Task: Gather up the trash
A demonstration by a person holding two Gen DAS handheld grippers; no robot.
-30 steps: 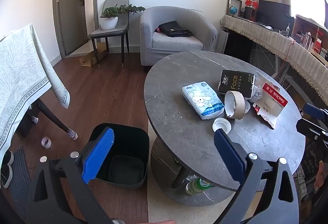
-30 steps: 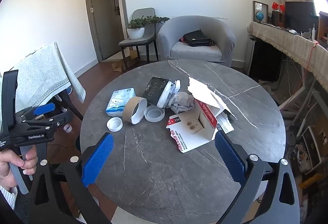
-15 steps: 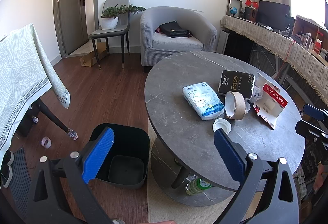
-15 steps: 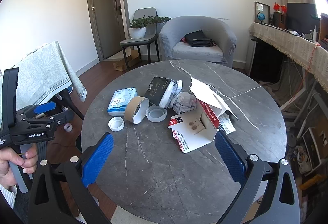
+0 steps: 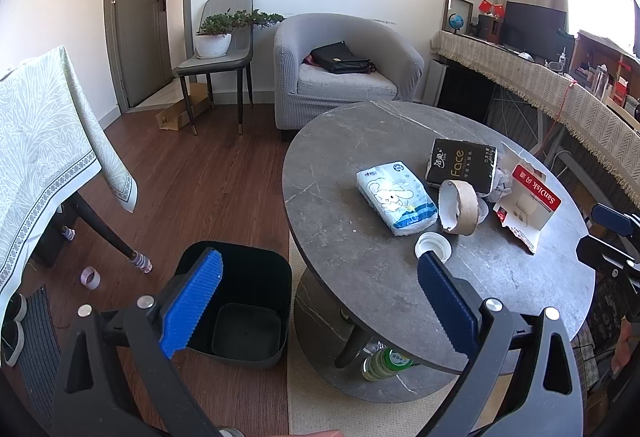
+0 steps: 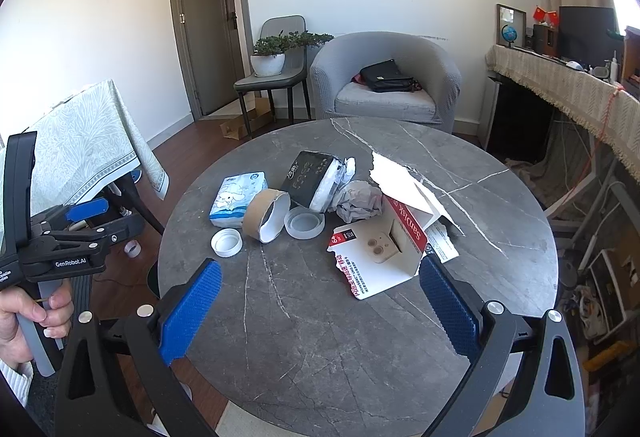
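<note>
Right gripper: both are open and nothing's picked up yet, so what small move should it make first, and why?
Probably ease the right gripper forward and down onto the torn SanDisk box. Its jaws are wide open and empty, and that box is the nearest piece of trash on the table, lying just ahead between the fingers. The bin stands open on the floor beside the left gripper.

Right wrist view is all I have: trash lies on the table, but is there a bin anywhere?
Observer: Yes. The left wrist view shows a black bin on the floor, right beside the table.
Operator: Is anything in it yet?
Observer: No trash shows inside, only its bare bottom.
</note>
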